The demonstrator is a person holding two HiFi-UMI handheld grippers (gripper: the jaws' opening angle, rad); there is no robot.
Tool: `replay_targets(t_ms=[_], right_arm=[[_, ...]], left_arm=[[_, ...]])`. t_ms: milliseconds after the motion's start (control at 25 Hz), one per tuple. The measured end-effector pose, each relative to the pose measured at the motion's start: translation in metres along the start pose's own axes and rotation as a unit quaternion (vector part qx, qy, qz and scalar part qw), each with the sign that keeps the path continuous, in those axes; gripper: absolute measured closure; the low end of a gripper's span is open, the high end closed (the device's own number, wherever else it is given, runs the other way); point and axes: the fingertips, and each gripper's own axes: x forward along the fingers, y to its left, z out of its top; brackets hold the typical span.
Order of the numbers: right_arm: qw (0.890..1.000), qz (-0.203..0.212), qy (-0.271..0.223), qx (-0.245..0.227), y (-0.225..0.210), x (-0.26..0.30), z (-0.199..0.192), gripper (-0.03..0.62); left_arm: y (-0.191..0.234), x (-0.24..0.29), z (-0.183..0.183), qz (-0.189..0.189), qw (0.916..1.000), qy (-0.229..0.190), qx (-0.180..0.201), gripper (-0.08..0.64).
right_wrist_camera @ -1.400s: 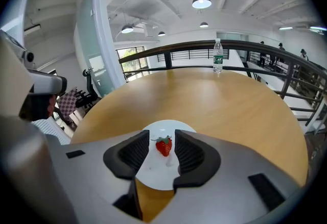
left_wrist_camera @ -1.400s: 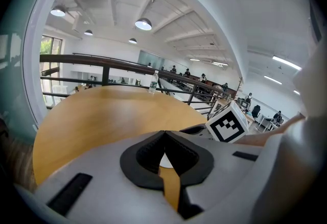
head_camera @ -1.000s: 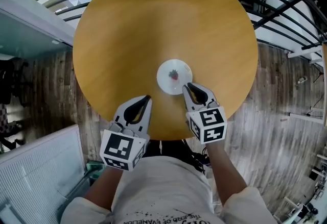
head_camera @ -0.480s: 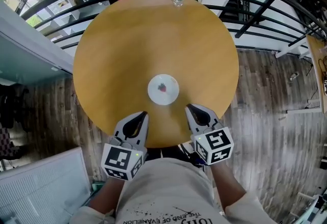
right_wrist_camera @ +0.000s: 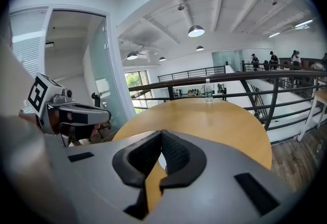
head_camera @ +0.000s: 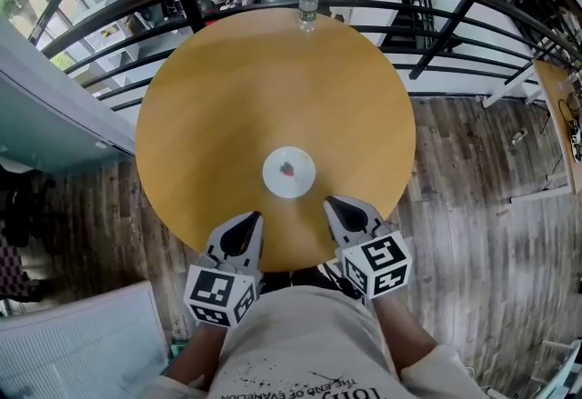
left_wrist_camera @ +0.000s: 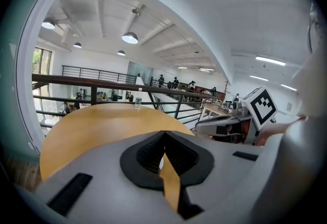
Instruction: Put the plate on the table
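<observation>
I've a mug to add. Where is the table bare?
Bare: the wide middle between the plate and the bottle, plus both side arcs of the table. Crowded only at the near edge, by the left gripper and right gripper.

Bright, even daylight; ceiling lamps (right_wrist_camera: 195,30) lit, window (left_wrist_camera: 38,62) glowing. Shadows soft on evenly lit table (head_camera: 227,97). Fisheye bending, dark vignette at gripper-view edges.

Too small to make out: the red-and-dark mark on the plate (head_camera: 289,173) at mid-worktop (head_camera: 227,97). Unreadable too, the label of the bottle (head_camera: 308,4) at the worktop's far edge. Near edge of the worktop partly hidden under the left gripper (head_camera: 252,218) and right gripper (head_camera: 329,203). In both gripper views, only a white sliver of plate behind the jaws.
</observation>
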Motion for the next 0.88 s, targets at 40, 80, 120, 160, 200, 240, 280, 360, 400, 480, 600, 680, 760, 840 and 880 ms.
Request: replay_targets(t_ms=[40, 80, 120, 160, 200, 240, 280, 360, 400, 480, 600, 680, 760, 840, 880], right_arm=[[1.0, 0.001, -0.003, 0.0, 0.001, -0.001, 0.002, 0.568], [1.0, 0.002, -0.005, 0.0, 0.002, -0.002, 0.003, 0.568], [1.0, 0.003, -0.007, -0.001, 0.003, -0.002, 0.005, 0.568], [1.0, 0.004, -0.009, -0.001, 0.004, -0.002, 0.006, 0.568], [1.0, 0.005, -0.01, -0.002, 0.005, -0.003, 0.006, 0.568], [1.0, 0.005, -0.01, -0.002, 0.006, -0.004, 0.007, 0.568], [1.0, 0.005, -0.011, -0.003, 0.007, -0.006, 0.007, 0.568], [1.0, 0.005, -0.012, -0.004, 0.008, -0.008, 0.007, 0.568], [1.0, 0.005, -0.013, -0.004, 0.009, -0.009, 0.007, 0.568], [1.0, 0.005, -0.013, -0.002, 0.01, -0.01, 0.007, 0.568], [1.0, 0.008, -0.013, 0.004, 0.009, -0.009, 0.005, 0.568], [1.0, 0.008, -0.013, 0.003, 0.008, -0.009, 0.004, 0.568], [1.0, 0.007, -0.012, 0.002, 0.008, -0.01, 0.003, 0.568], [1.0, 0.006, -0.011, 0.002, 0.008, -0.011, 0.002, 0.568], [1.0, 0.005, -0.01, 0.002, 0.008, -0.011, 0.0, 0.568]], left_arm=[[-0.001, -0.001, 0.001, 0.0, 1.0, -0.002, 0.0, 0.537], [-0.001, -0.002, 0.003, 0.0, 1.0, -0.005, 0.001, 0.537], [-0.001, -0.003, 0.004, 0.0, 1.0, -0.007, 0.002, 0.537], [-0.002, -0.003, 0.005, 0.0, 1.0, -0.009, 0.003, 0.538], [-0.002, -0.004, 0.006, 0.0, 0.9999, -0.01, 0.003, 0.537], [-0.002, -0.005, 0.006, 0.001, 0.9999, -0.01, 0.003, 0.537], [-0.002, -0.006, 0.006, 0.001, 0.9999, -0.011, 0.004, 0.538], [-0.004, -0.009, 0.005, 0.001, 0.9999, -0.01, 0.005, 0.537], [-0.004, -0.011, 0.005, 0.001, 0.9999, -0.01, 0.006, 0.537], [-0.005, -0.013, 0.004, 0.001, 0.9999, -0.008, 0.008, 0.538], [-0.005, -0.015, 0.002, 0.003, 0.9999, -0.006, 0.01, 0.537], [-0.005, -0.016, 0.001, 0.004, 0.9999, -0.005, 0.011, 0.537], [-0.004, -0.017, 0.001, 0.005, 0.9999, -0.005, 0.011, 0.537], [-0.004, -0.018, -0.001, 0.006, 0.9999, -0.004, 0.01, 0.537], [-0.004, -0.019, -0.001, 0.006, 0.9999, -0.004, 0.01, 0.537]])
